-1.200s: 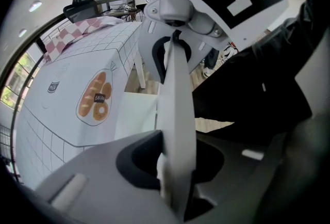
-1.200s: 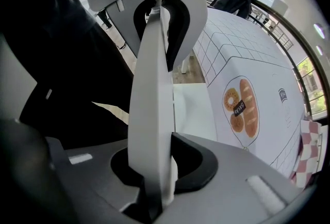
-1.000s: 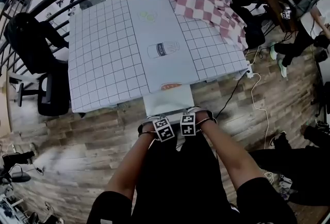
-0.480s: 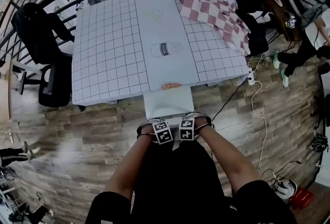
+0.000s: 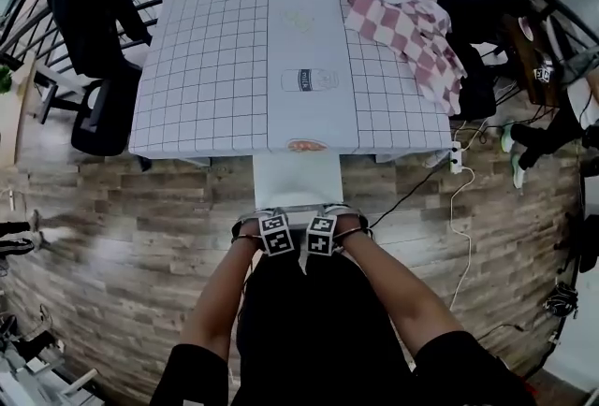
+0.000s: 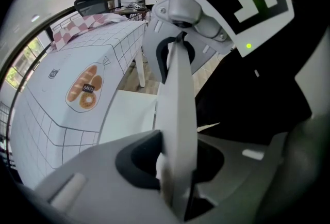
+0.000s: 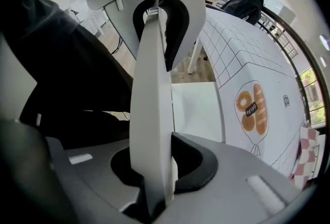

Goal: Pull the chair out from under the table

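1. Chair (image 5: 298,180): a white chair is seen from above at the near edge of the desk (image 5: 206,67), at its middle. The seat is partly out over the wooden floor (image 5: 122,236), and its far end is hidden under the desk's edge. The backrest is toward the person.
2. At the far left, a black office chair (image 5: 98,49) draped with dark clothing is set against the desk's left side.
3. The desk is covered by a white cloth with a grid pattern. A bread picture (image 5: 307,145) is printed at its near edge, just above the chair.
4. The left gripper (image 5: 271,221) is pointed steeply down onto the left part of the backrest's top edge. In the left gripper view, the white backrest (image 6: 178,94) is clamped between the jaws, which are held narrow around the thin panel.
5. The right gripper (image 5: 324,221) is placed just beside the left one, pointing straight down. In the right gripper view, the backrest (image 7: 152,94) is likewise pinched between its jaws.
6. A red-and-white checked cloth (image 5: 407,30) is heaped on the desk's far right corner.
7. At the right, a white power strip (image 5: 457,156) is seen by the desk's corner, and a cable (image 5: 465,208) is trailed across the floor.
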Demonstrator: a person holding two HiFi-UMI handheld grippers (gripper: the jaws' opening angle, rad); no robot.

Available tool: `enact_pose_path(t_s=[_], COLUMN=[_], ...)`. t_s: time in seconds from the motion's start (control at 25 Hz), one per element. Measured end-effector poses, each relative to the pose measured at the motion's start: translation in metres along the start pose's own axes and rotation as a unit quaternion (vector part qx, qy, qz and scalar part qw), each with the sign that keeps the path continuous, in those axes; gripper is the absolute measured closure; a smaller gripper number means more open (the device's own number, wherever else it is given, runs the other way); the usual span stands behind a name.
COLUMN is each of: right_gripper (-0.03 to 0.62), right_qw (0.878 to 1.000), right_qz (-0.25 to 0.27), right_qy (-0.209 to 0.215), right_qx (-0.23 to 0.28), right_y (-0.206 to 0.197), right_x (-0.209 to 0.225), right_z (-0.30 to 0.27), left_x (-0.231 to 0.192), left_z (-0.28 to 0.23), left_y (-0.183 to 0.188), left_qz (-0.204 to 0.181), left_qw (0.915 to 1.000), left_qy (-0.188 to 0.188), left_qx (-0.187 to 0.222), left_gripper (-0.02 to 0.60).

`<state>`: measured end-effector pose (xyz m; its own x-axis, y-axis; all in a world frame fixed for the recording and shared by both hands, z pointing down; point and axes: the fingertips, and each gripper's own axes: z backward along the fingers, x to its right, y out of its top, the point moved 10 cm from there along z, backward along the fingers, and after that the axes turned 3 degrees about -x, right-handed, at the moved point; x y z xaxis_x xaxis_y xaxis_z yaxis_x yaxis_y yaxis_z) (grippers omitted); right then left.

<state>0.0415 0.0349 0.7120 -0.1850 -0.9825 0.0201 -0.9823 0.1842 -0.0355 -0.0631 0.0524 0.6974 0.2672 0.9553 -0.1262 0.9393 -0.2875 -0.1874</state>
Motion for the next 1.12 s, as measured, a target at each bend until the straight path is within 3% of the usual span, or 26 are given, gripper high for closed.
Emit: enact_pose_path(t_s=[0.4, 0.64, 1.12], right_gripper=[0.522, 0.520, 0.519], right_qw=[1.000, 1.000, 0.999], right_qz=[0.006, -0.018, -0.029], right_qy=[0.009, 0.013, 0.017], right_qx=[0.000, 0.004, -0.001], right_y=[0.001, -0.001, 0.002], right_x=[-0.023, -0.037, -0.078], right_z=[0.009, 0.001, 0.000], left_x=[0.024, 0.032, 0.069], left_z=[0.009, -0.002, -0.005], left_y=[-0.002, -0.004, -0.011], left_qz=[0.005, -0.019, -0.027], left_qw=[1.0000, 0.9997, 0.9994], left_qy=[-0.003, -0.008, -0.020], left_qx=[0.008, 0.010, 0.011], left_gripper=[0.487, 0.486, 0.480])
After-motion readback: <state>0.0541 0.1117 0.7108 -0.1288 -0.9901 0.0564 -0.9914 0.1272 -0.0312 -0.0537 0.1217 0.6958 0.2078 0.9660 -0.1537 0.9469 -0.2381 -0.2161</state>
